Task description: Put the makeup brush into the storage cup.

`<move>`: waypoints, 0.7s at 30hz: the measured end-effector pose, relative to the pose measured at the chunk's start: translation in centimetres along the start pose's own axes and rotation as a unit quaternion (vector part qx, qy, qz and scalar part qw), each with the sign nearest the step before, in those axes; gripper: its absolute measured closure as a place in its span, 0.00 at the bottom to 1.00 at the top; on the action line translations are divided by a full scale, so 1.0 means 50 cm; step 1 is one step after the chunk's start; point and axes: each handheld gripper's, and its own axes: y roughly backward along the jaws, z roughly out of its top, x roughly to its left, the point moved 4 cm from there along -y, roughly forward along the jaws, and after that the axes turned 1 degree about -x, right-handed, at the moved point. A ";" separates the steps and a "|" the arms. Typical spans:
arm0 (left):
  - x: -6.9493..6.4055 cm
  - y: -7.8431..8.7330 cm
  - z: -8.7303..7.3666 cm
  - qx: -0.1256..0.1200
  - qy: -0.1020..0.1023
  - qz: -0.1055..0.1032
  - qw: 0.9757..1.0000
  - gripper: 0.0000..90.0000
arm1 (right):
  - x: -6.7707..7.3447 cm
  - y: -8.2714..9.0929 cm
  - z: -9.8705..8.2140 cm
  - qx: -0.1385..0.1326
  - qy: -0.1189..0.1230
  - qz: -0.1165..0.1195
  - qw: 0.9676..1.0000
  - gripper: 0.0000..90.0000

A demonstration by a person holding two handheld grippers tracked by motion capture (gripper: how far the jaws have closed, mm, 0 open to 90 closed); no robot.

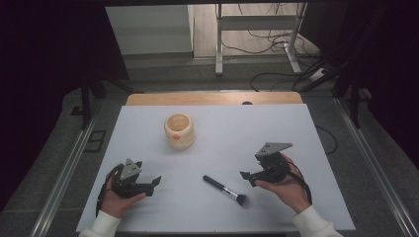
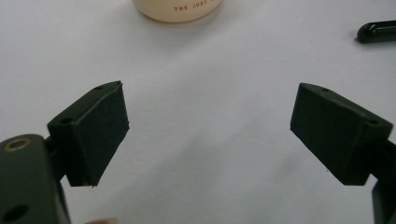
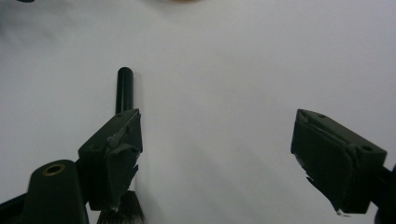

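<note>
My right tongs [image 1: 248, 177] wide open, holding nothing, low over the counter [image 1: 276, 128], just beside the makeup brush [image 1: 225, 190], which lies flat between my hands. My left tongs [image 1: 155, 182] also wide, unloaded. Cream jar [image 1: 179, 131] upright, farther back, well apart from the brush.

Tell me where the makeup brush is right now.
In the high view the makeup brush lies flat on the white table, front centre, just left of the right gripper, bristles toward the person.
</note>
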 end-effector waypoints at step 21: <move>0.000 0.001 0.000 0.001 -0.001 0.000 1.000 0.13 | 0.037 -0.044 0.011 0.049 0.015 0.020 0.998 0.19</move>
